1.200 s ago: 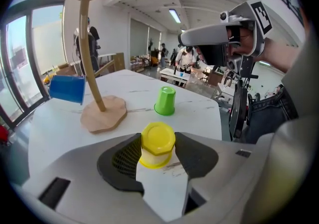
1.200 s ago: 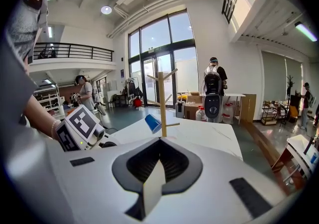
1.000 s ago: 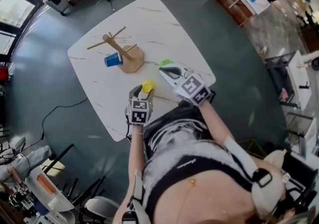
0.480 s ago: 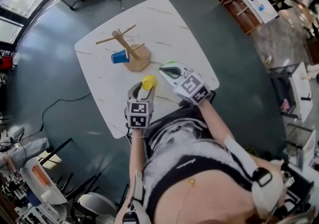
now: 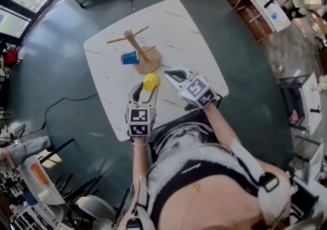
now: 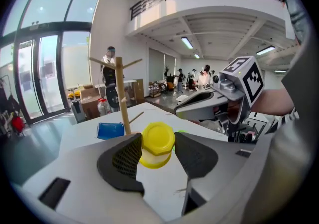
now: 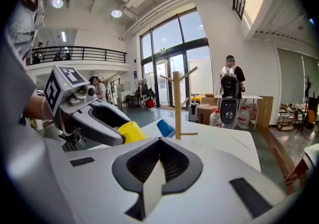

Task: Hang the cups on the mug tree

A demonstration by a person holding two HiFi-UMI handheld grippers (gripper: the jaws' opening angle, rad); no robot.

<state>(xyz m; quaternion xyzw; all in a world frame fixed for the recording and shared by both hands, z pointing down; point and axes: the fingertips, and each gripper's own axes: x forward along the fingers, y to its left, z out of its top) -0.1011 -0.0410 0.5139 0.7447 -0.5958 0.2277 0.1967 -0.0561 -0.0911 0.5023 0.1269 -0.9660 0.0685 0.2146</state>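
Note:
The wooden mug tree stands at the middle of the white table. A blue cup sits low beside its pole, on its side; whether it hangs on a peg or lies on the table I cannot tell. My left gripper is shut on a yellow cup, lifted off the table just short of the tree's base. In the left gripper view the yellow cup is pinched between both pads, with a green sliver behind it. My right gripper is shut and empty, to the right of the yellow cup.
The tree's round wooden base lies just beyond the yellow cup. The table's near edge runs right in front of the person's body. A wooden shelf stands far right, and chair frames stand at lower left.
The left gripper has risen with the yellow cup and come closer to the tree's base. The right gripper has barely moved and stays shut.

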